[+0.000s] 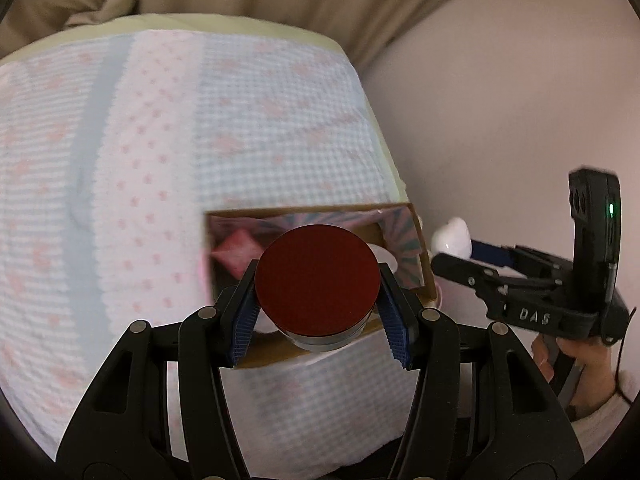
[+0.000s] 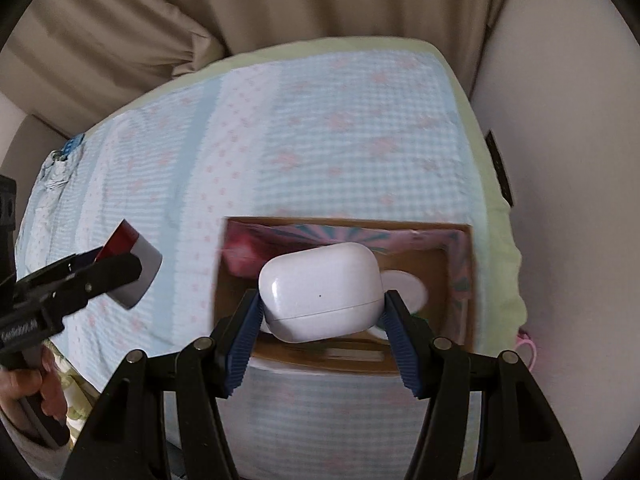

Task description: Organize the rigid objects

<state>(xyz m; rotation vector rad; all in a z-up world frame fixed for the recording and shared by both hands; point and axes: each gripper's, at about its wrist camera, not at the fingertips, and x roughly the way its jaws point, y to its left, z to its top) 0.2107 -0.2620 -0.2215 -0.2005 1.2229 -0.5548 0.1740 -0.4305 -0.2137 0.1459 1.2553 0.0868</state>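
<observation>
My left gripper (image 1: pixel 318 298) is shut on a round tin with a dark red lid (image 1: pixel 317 280) and holds it above the near edge of an open cardboard box (image 1: pixel 424 256). My right gripper (image 2: pixel 320 300) is shut on a white earbud case (image 2: pixel 320 290) above the same box (image 2: pixel 468 280). The box has a pink and teal patterned lining and holds a white round object (image 2: pixel 404 286). The tin shows in the right wrist view (image 2: pixel 134 268) at the left, and the earbud case shows in the left wrist view (image 1: pixel 452 236) at the right.
The box rests on a bed with a pale blue and pink checked cover (image 1: pixel 200 140) over a green sheet (image 2: pixel 496 208). Beige curtains (image 2: pixel 280 0) hang behind. A white wall (image 1: pixel 500 100) runs along the bed's right side. A pink item (image 2: pixel 528 344) lies at the bed's right edge.
</observation>
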